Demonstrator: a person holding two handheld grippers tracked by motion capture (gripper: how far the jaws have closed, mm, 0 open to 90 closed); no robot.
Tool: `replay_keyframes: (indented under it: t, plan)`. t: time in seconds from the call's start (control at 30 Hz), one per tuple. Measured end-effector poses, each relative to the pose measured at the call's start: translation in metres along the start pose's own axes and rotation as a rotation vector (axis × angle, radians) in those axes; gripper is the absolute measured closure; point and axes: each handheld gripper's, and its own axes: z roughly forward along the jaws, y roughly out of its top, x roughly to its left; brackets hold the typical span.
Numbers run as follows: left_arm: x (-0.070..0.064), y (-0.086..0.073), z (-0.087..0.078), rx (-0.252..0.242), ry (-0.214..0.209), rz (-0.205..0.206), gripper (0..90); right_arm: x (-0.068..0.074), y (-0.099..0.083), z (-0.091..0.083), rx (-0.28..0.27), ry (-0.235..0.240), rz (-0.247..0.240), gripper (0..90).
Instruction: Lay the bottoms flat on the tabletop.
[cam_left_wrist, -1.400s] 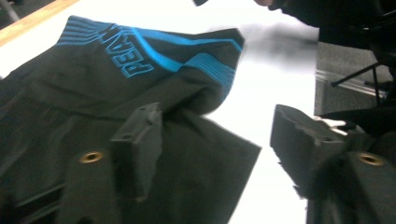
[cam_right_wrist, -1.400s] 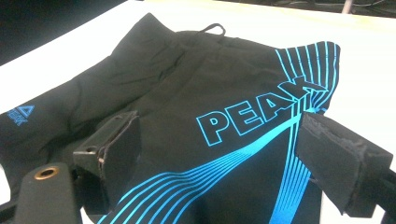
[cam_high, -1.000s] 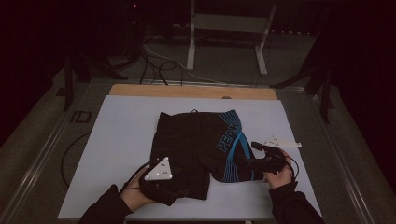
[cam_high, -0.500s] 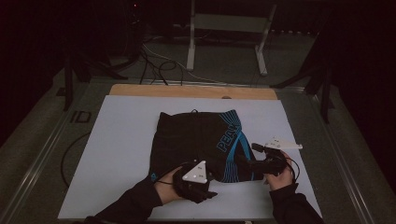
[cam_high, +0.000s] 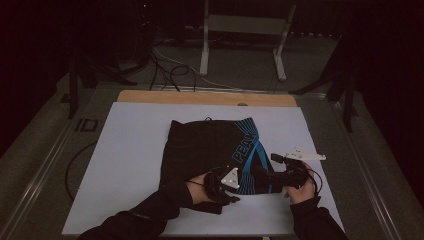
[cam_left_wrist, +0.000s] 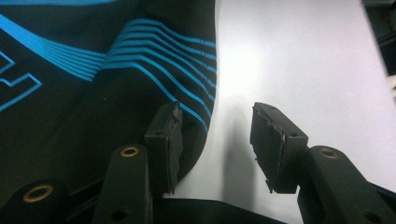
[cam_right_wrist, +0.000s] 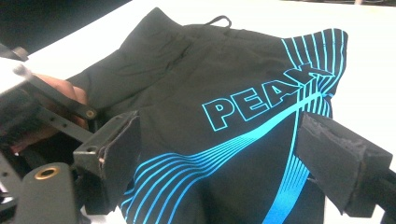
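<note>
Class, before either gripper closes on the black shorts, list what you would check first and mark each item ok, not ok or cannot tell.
1. Left gripper open: ok, jaws apart.
2. Left gripper lined up on the hem of the shorts: ok, one jaw over cloth, one over the white table.
3. Right gripper open: ok, jaws wide.
4. Right gripper over the shorts: ok, blue stripes between the jaws.
5. Shorts lying flat: not ok, folds show near the hem.
6. Cloth layers at the hem: cannot tell.

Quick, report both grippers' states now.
Left gripper: open, jaws astride the hem of the black shorts with blue stripes.
Right gripper: open, holding nothing.
</note>
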Motion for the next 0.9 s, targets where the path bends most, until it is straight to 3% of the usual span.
replay_keyframes:
  t: [0.33, 0.4, 0.57, 0.67, 0.8, 0.9]
  plan:
    - [0.007, -0.007, 0.003, -0.041, 0.011, -0.031, 77.2, 0.001, -0.001, 0.002, 0.01, -0.002, -0.002, 15.1]
    - [0.008, -0.007, 0.003, -0.037, 0.018, -0.019, 82.7, 0.001, -0.001, 0.003, 0.011, -0.005, -0.005, 15.1]
    - [0.005, -0.005, 0.003, -0.043, 0.036, -0.027, 87.2, 0.001, -0.001, 0.002, 0.007, -0.004, -0.006, 15.1]
    - [0.003, 0.001, -0.006, -0.076, 0.01, -0.043, 87.8, 0.001, -0.001, 0.001, 0.005, -0.007, -0.004, 15.1]
    - [-0.005, 0.02, -0.029, -0.135, -0.007, -0.027, 87.9, 0.0, 0.0, 0.0, -0.001, -0.009, -0.001, 15.2]
    - [-0.012, 0.033, -0.047, -0.172, 0.002, -0.011, 87.8, -0.001, 0.0, -0.001, -0.008, -0.012, -0.001, 15.2]
